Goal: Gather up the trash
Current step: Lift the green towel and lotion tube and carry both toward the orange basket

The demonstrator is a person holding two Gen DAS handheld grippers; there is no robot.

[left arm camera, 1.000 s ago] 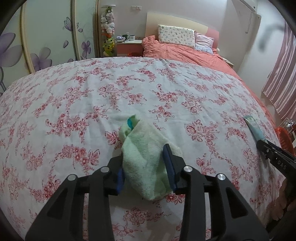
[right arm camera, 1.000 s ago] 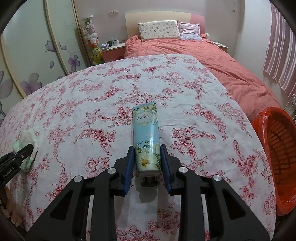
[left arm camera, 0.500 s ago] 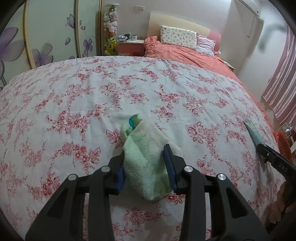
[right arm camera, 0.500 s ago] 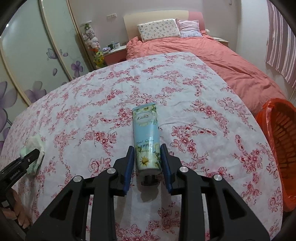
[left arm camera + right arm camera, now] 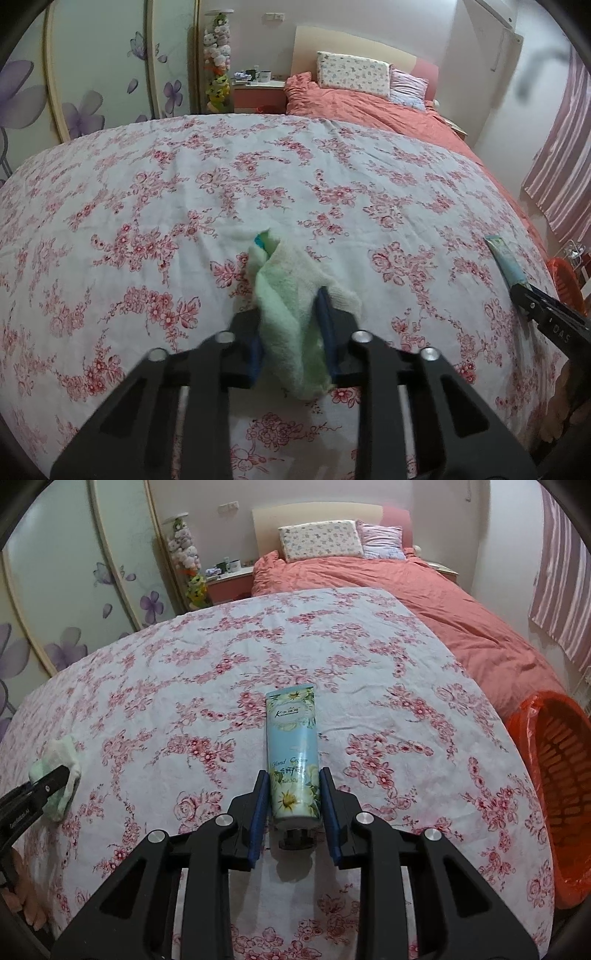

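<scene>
A crumpled pale green cloth [image 5: 284, 280] lies on the floral bedspread [image 5: 166, 192], a bit of teal showing at its far end. My left gripper [image 5: 290, 306] is closing on it, and its blue pads squeeze the cloth into a narrow bunch. In the right wrist view the same cloth [image 5: 59, 753] sits at the far left. A light blue hand cream tube [image 5: 291, 738] lies lengthwise, cap toward me. My right gripper [image 5: 293, 775] closes on its lower end, pads against both sides. The tube [image 5: 506, 254] also shows at the right in the left wrist view.
An orange basket [image 5: 554, 775] lined with an orange bag stands off the bedspread's right edge. Beyond lie a salmon duvet [image 5: 424, 590], pillows, a nightstand and flowered wardrobe doors [image 5: 92, 81]. A person's bare toes [image 5: 26, 904] show at the lower left.
The left jaws have drawn in on the green cloth, pinching it narrower. The right gripper still flanks the tube and neither hand has shifted.
</scene>
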